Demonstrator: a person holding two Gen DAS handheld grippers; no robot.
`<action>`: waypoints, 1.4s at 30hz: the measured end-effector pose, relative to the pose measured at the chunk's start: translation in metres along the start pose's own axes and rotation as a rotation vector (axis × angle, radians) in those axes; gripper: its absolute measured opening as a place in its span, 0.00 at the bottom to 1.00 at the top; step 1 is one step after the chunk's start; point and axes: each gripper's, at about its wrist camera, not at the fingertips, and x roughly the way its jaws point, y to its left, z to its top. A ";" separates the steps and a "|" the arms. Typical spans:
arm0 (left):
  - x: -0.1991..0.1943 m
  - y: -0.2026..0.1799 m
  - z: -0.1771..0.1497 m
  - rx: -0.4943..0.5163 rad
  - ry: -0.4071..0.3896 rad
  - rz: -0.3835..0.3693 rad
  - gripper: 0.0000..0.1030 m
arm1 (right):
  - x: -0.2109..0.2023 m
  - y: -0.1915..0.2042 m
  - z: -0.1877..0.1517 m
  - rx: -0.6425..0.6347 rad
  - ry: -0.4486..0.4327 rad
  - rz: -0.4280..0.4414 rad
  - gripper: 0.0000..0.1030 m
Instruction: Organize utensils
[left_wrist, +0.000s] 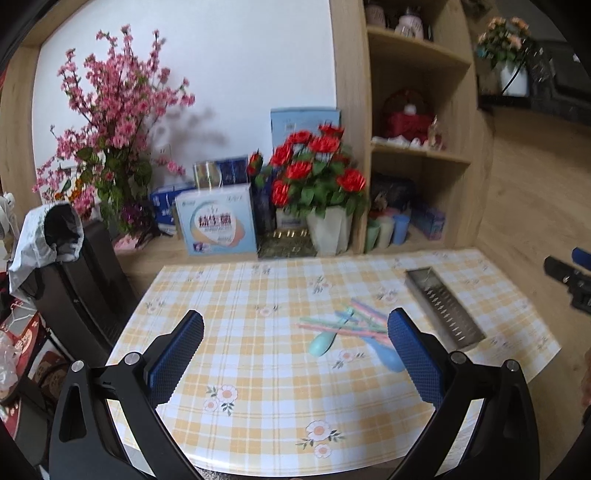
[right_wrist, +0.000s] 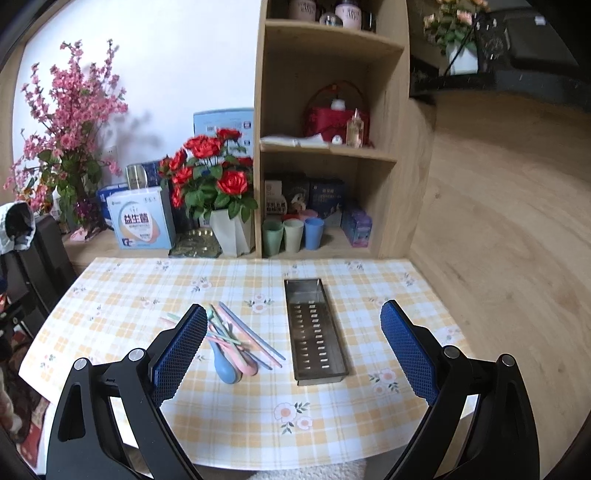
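Metal tray (right_wrist: 316, 328) lengthwise, pointing away; utensils (right_wrist: 236, 339) beside, apparently fanned; both grippers released.

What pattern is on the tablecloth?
The tablecloth has yellow and white checks with little flowers, clearest in the right wrist view.

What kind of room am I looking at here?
Probably a home dining corner: a table with a checked floral tablecloth, wooden shelves holding cups and boxes, and potted red artificial roses beside them.

Bare tablecloth (right_wrist: 122, 295) left of utensil pile (right_wrist: 236, 339); metal tray (right_wrist: 314, 332) flanks right.
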 end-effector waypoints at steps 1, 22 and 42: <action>0.009 0.001 -0.003 -0.002 0.016 -0.006 0.95 | 0.010 -0.002 -0.002 0.002 0.012 0.006 0.89; 0.131 0.022 -0.031 0.022 0.080 -0.019 0.95 | 0.192 0.025 -0.044 -0.123 0.256 0.179 0.89; 0.225 0.081 -0.038 -0.021 0.187 0.057 0.94 | 0.322 0.137 -0.059 -0.280 0.464 0.400 0.38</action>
